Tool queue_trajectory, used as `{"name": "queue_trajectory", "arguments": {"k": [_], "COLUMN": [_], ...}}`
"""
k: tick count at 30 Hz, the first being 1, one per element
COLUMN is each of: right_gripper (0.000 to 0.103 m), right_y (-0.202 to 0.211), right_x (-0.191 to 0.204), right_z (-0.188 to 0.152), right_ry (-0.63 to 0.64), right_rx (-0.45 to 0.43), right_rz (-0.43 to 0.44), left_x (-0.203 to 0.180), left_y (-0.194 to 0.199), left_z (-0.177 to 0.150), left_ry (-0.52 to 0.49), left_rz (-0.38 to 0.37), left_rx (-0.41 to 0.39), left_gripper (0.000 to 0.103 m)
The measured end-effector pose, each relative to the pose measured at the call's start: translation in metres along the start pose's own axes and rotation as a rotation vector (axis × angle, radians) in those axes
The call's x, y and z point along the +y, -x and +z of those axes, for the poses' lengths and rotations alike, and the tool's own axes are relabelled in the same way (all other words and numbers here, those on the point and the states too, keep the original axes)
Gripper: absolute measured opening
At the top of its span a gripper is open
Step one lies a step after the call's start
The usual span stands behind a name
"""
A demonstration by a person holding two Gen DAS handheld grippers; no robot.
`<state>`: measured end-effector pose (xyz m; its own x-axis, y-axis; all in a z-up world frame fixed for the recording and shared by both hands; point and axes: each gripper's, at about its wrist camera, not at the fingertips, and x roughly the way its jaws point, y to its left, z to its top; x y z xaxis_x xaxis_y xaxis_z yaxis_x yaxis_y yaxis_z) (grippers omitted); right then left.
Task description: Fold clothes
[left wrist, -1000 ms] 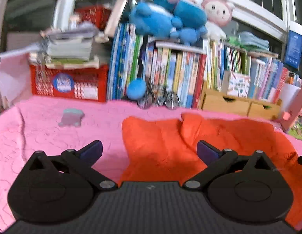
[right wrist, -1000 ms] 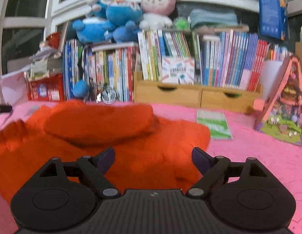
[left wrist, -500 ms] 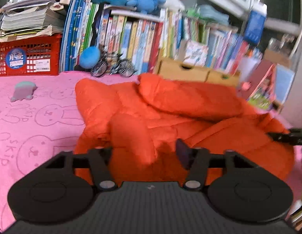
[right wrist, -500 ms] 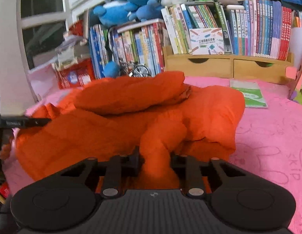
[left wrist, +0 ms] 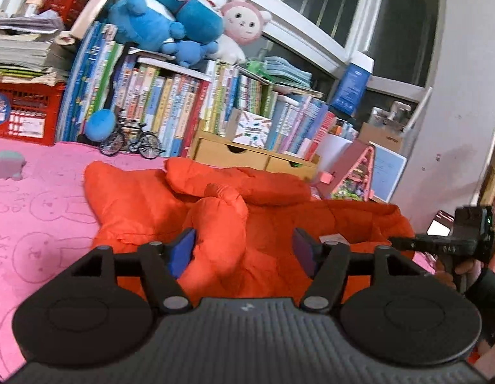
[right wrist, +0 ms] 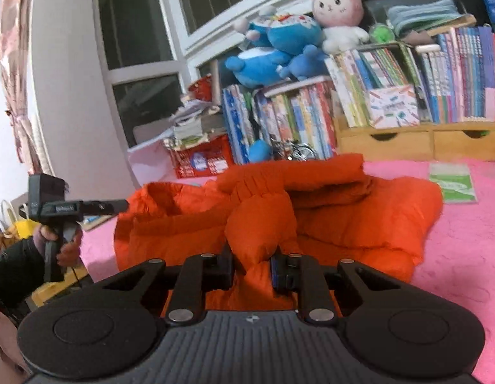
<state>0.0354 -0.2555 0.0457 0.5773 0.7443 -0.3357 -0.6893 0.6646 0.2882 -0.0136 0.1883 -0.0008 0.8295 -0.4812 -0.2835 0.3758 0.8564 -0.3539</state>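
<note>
Right claw (right wrist: 251, 267) pinches the orange jacket's (right wrist: 343, 220) sleeve; left claw (left wrist: 244, 249) gapes wide, gripping nothing.

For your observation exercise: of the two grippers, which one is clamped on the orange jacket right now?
The right gripper: its jaws pinch a bunched fold of the orange jacket. The left gripper stands open, its blue pads spread wide either side of the fabric.

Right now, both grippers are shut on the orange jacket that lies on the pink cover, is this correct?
Not quite. Only the right gripper is shut on the orange jacket; the right wrist view shows a fold pinched between its fingers. In the left wrist view, the left gripper is open above the jacket. The pink cover is correct.
</note>
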Motion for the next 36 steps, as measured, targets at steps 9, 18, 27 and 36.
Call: {"name": "queue_trajectory", "arguments": {"k": [9,18,27,36], "right_gripper": [0.021,0.022,0.036,0.078], "right_y": [0.016,0.005,-0.006,-0.043], "right_x": [0.003,-0.027,-0.05,0.01], "right_z": [-0.012,-0.012,-0.007,0.036], "right_ry": [-0.023,-0.123,-0.153,0.304], "right_rx": [-0.017,0.006,0.017,0.145], "right_rz": [0.043,-0.216,-0.427,-0.174], "left_x": [-0.05,-0.118,-0.065,0.002], "left_y": [-0.001,-0.055,-0.057,-0.055], "left_z": [0.022,-0.018,0.0,0.007], "left_ry": [-0.211,-0.552,-0.426,-0.222], "left_rz": [-0.115,-0.23,0.087,0.247], "left_rx": [-0.03,0.152,0.064,0.112], "left_gripper": [0.09,0.095,0.1,0.102]}}
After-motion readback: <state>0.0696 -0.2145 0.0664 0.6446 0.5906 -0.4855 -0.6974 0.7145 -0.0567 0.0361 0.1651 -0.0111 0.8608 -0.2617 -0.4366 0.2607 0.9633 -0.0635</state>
